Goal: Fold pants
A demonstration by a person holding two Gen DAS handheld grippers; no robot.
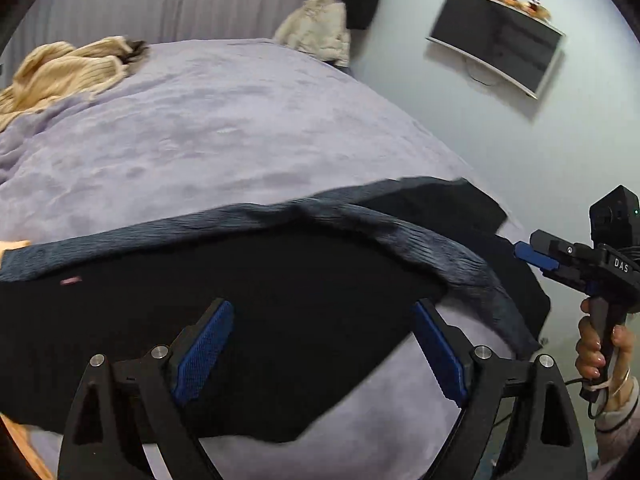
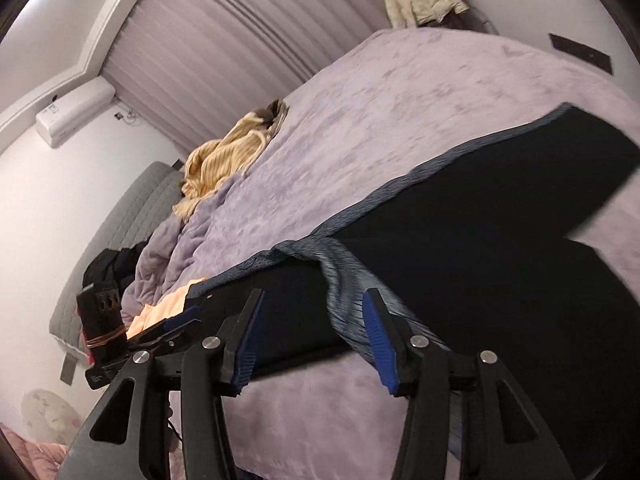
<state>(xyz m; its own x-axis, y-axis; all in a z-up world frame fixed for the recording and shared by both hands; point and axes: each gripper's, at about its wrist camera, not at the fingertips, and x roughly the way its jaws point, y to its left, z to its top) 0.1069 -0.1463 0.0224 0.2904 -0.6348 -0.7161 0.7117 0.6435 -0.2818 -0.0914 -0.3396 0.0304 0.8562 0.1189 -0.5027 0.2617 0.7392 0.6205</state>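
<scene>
While both grippers' fingers stand spread apart, dark pants lie on the bed, running nine to three o'clock, beneath the left gripper and right gripper.

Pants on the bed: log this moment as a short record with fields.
item: black pants, lined with grey ribbed fabric
placement: spread flat on the lavender blanket, legs splayed in the right wrist view
left gripper: open, over the pants, gripping nothing
right gripper: open, over the pants' edge, gripping nothing
fold: none made yet
other clothing: cream sweater bunched at the far side of the bed
</scene>
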